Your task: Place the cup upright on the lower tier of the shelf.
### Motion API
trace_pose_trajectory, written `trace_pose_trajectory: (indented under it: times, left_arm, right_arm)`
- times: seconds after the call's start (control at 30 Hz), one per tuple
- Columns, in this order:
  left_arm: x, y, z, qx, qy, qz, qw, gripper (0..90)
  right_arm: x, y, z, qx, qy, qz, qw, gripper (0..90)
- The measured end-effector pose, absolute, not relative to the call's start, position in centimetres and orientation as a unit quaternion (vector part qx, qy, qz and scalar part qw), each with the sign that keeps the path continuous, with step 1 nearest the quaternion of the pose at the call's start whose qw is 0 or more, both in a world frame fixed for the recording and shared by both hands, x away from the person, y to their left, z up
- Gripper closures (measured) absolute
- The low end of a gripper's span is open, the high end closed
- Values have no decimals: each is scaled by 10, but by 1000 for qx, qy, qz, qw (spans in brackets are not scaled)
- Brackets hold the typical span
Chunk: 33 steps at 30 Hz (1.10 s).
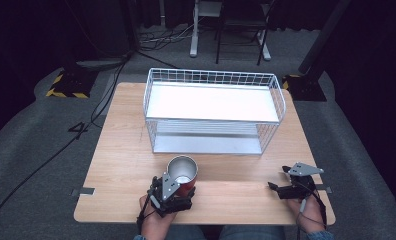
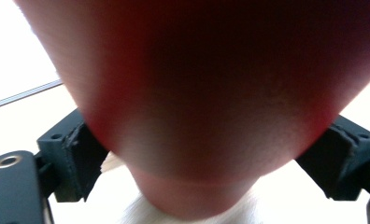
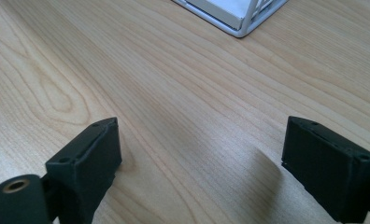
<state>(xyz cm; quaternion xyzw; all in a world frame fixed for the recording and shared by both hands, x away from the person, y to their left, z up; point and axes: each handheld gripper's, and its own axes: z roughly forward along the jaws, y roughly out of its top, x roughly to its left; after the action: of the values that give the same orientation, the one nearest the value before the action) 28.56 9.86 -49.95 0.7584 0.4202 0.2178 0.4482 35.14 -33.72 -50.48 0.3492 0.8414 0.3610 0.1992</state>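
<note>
While the high view takes in the whole wooden table (image 1: 121, 150), it shows one red cup (image 1: 182, 172) with a metal inside standing between the jaws of the left gripper (image 1: 178, 186), one white wire basket (image 1: 213, 110) beyond it, and the right gripper (image 1: 281, 181) well off to the side. Close up, the left gripper view shows its two pads (image 2: 82, 149) pressed against the cup's red wall (image 2: 211, 93), clenched on it. From the right gripper view, the jaws stand wide over bare wood, with one basket corner (image 3: 239, 21) ahead.
</note>
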Motion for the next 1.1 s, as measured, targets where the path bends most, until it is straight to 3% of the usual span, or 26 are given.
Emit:
trace_pose_trajectory:
  times: [0.63, 1.1]
  left_arm:
    - [286, 94, -497, 757, 429, 226, 439, 165]
    - [294, 95, -472, 767, 407, 220, 445, 166]
  right_arm:
    - [349, -336, -505, 343, 842, 360, 210, 122]
    - [349, -336, -505, 343, 841, 360, 213, 122]
